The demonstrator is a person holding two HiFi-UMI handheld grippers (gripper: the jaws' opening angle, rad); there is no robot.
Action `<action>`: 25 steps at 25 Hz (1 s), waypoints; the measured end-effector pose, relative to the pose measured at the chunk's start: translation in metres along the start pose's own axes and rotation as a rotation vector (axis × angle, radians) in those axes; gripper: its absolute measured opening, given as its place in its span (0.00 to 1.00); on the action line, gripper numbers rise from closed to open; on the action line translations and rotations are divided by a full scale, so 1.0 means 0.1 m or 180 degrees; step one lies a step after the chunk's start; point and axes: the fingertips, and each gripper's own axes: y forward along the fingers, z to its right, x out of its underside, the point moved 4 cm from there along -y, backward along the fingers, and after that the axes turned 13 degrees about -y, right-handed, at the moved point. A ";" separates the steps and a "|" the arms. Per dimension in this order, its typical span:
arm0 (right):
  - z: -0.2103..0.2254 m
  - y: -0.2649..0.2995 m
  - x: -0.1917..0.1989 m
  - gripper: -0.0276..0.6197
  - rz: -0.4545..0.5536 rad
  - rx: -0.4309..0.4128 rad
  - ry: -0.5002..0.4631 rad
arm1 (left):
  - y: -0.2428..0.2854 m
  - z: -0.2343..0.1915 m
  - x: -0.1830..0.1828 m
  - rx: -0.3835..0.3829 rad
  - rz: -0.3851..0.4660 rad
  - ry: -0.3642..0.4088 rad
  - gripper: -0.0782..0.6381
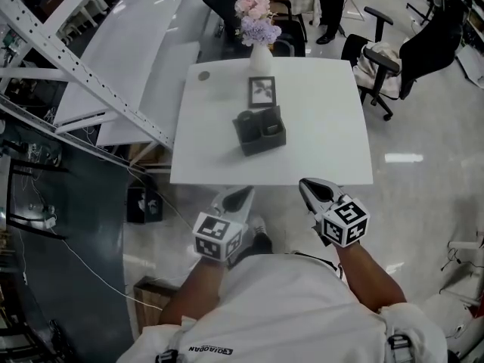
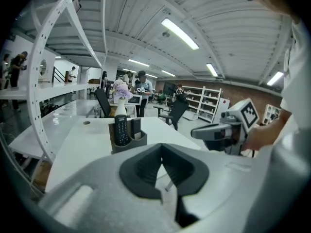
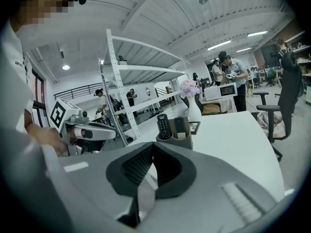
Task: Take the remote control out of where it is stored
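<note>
Table (image 1: 318, 127): holder (image 1: 259, 136) mid-top, remote control (image 2: 121, 130) in left compartment; picture frame (image 1: 262, 91) behind it; vase (image 1: 260, 57) behind frame

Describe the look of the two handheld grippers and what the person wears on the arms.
Both the left gripper and right gripper have pale grey, tapered shells with dark ribbed pads lining the jaws. Each carries a white cube printed with black square markers. The person wears a white short-sleeved top.

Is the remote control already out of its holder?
No: the remote control stands upright in the dark holder on the white table.
</note>
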 end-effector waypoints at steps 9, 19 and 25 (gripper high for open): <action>0.14 0.52 -0.14 0.05 -0.0169 0.0247 0.0000 | 0.11 -0.60 -0.27 0.0143 -0.0058 0.0054 0.11; 0.43 0.91 -0.19 0.05 -0.0383 0.0699 -0.0014 | 0.21 -1.21 -0.40 0.0326 -0.0140 0.0090 0.11; 0.52 1.11 -0.18 0.05 -0.0469 0.0765 -0.0067 | 0.28 -1.43 -0.40 0.0306 -0.0139 0.0054 0.11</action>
